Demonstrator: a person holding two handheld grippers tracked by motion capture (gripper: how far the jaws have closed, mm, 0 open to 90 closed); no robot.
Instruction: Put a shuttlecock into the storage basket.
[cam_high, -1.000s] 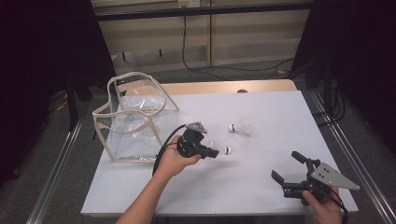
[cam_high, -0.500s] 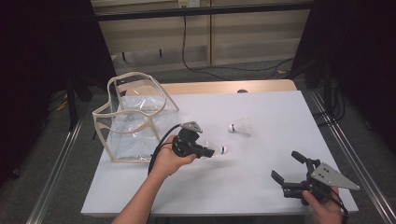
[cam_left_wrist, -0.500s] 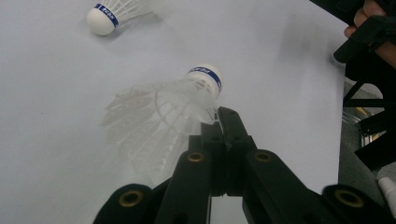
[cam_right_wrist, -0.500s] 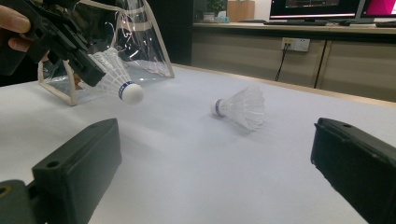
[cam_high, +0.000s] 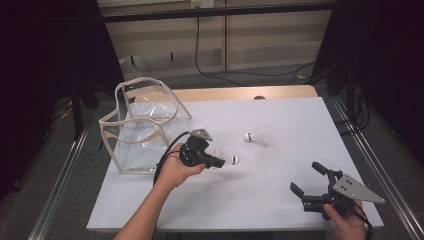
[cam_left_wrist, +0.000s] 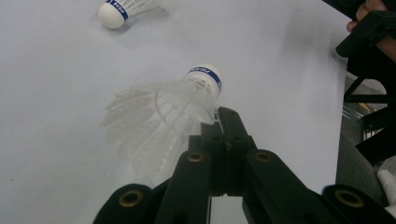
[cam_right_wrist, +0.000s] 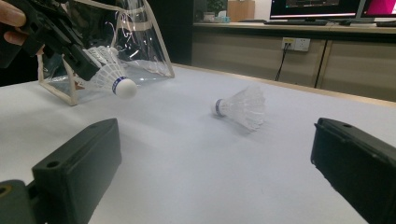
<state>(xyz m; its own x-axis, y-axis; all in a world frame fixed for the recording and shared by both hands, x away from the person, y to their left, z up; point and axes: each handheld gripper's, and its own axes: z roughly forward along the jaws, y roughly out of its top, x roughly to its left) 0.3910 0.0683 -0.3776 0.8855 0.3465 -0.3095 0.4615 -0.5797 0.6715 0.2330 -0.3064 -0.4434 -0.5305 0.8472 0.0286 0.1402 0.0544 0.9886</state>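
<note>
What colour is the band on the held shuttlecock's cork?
Blue, with white lettering, on the shuttlecock white cork; clearest in the left gripper view.

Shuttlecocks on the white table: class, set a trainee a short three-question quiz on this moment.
1. True or false: the left gripper is shut on a shuttlecock.
2. How many shuttlecocks lie loose on the table?
3. The right gripper's jaws are: A open, B shut on a shuttlecock, C inside the clear bag.

Key:
1. True; it is pinched at the feathers.
2. One, the loose shuttlecock.
3. A.
</note>
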